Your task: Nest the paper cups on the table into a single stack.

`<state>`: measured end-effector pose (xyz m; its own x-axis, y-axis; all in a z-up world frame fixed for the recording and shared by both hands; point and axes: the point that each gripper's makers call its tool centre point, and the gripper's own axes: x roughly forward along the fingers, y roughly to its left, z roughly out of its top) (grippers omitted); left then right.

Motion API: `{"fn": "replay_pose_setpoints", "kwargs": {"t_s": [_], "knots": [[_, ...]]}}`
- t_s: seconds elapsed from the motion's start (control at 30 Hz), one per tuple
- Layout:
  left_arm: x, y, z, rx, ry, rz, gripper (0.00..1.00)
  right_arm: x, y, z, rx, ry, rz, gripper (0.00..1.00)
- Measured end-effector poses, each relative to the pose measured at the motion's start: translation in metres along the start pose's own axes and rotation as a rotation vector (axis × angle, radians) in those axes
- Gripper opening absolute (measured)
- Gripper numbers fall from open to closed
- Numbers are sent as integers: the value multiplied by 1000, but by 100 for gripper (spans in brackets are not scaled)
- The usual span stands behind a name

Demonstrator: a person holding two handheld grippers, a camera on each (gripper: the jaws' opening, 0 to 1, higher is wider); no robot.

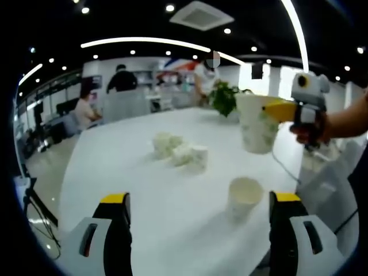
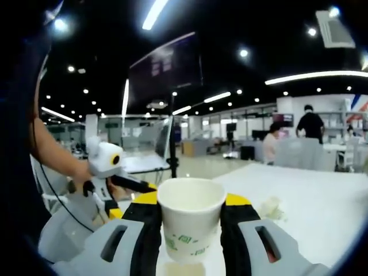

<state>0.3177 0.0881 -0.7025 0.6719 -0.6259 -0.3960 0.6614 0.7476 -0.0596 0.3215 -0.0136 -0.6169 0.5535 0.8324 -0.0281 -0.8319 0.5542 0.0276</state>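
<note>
My left gripper (image 1: 199, 198) stands open above the white table (image 1: 144, 190), nothing between its jaws. Just ahead of its right jaw an upright paper cup (image 1: 244, 195) sits on the table. Farther off, several paper cups (image 1: 178, 150) lie on their sides in a cluster. My right gripper (image 1: 270, 112) comes in from the right, held in a hand, shut on a white paper cup (image 1: 256, 123) with green print, lifted above the table. In the right gripper view that held cup (image 2: 190, 221) sits upright between the jaws of the right gripper (image 2: 191, 201), and the left gripper (image 2: 138, 185) shows at left.
A green plant (image 1: 224, 98) stands at the table's far edge. People sit and stand among desks (image 1: 123, 86) behind it. A tripod pole with a dark screen (image 2: 171, 144) rises beyond the table edge. One cup (image 2: 270, 208) lies on the table (image 2: 322, 201).
</note>
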Motion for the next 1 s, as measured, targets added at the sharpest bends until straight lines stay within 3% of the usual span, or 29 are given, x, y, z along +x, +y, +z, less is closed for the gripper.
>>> {"fn": "replay_pose_setpoints", "kwargs": {"t_s": [0.5, 1.0], "knots": [[2, -3, -2, -10, 5, -9, 99, 0, 2, -8, 21, -6, 4, 36], [1, -3, -7, -22, 13, 4, 99, 2, 2, -45, 16, 24, -9, 36]]}}
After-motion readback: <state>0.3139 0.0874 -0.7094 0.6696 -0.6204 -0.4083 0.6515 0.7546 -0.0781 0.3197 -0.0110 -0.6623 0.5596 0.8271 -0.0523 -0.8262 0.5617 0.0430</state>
